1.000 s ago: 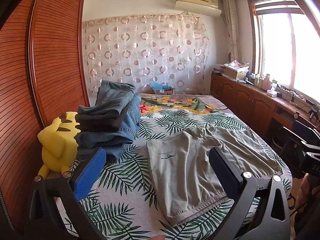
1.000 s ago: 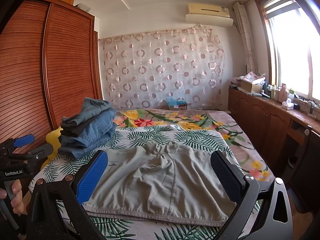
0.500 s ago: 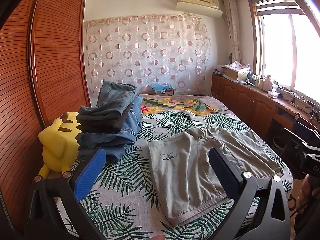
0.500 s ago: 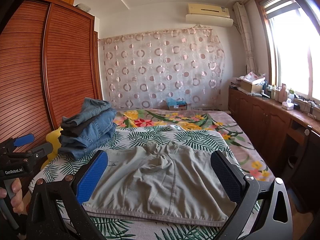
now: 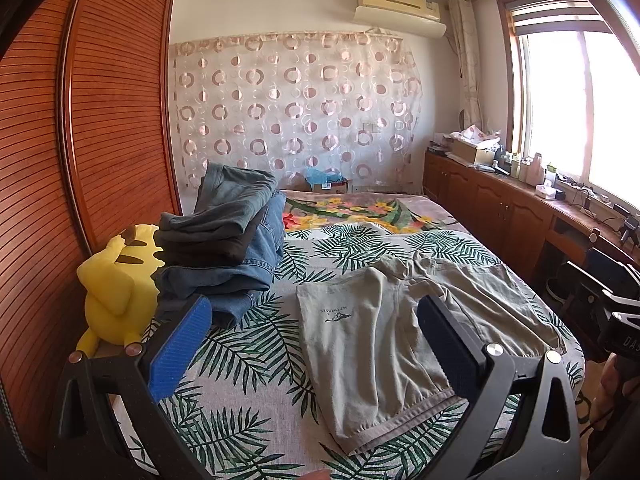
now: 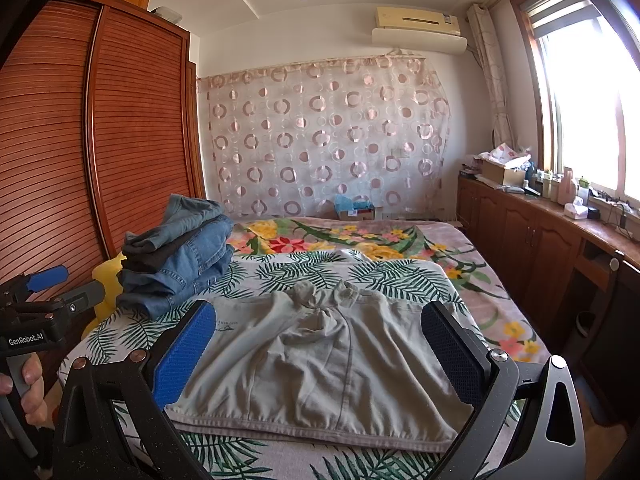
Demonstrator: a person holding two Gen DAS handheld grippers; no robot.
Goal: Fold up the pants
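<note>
a: lying flat on the bed (image 6: 472, 276) is a pair of grey pants (image 6: 320, 364), hem to the near edge, waistband bunched toward the far side. do you see them too?

b: yes. in the left view the pants (image 5: 404, 344) are on the leaf-print cover, right of a stack of jeans (image 5: 236, 248). a yellow plush (image 5: 116, 292) sits just beside the stack, next to the wardrobe (image 5: 80, 140).

a: and the left hand-held gripper (image 5: 312, 344)?

b: its fingers are spread wide and hold nothing. it hangs above the near edge of the bed, apart from the cloth.

a: the right hand-held gripper (image 6: 320, 354) is the same: spread wide, empty, above the hem, with the pants showing between its fingers. at the left edge of that view a hand (image 6: 28, 392) grips the handle of the other one.
</note>
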